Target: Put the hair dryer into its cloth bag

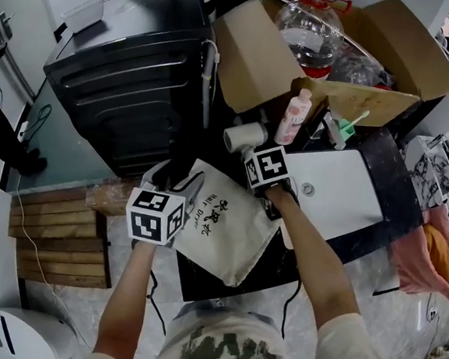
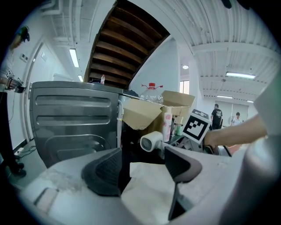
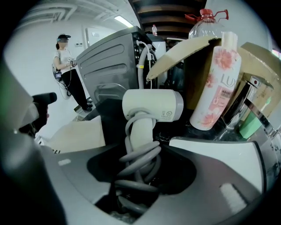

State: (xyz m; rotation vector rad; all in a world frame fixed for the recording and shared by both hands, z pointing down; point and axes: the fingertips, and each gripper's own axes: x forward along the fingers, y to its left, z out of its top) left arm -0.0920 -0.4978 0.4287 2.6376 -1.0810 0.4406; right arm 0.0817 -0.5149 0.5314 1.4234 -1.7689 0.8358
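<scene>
Grabbing the hair dryer by its handle

The hair dryer (image 3: 151, 104) is over the dark table (image 1: 397, 174), just past the top edge of the cloth bag (image 1: 224, 229). The right gripper (image 3: 138, 136) has its jaws squeezed on the handle (image 3: 141, 125), where the grey cord (image 3: 136, 160) is wound round and round. That looks like a good place to hold. The dryer is hard and smooth, and its fat top is probably the heavy end, but the rubbery cord should stop it slipping. The bag is soft and floppy, so its mouth will likely need holding open. The left gripper (image 2: 142, 154) has its jaws apart with the bag's edge between them. It is not pinching the cloth as far as I can see.

Only the right gripper view shows the wound cord. In the head view the marker cube (image 1: 266, 168) hides it. Only the head view shows the whole bag lying flat.
</scene>
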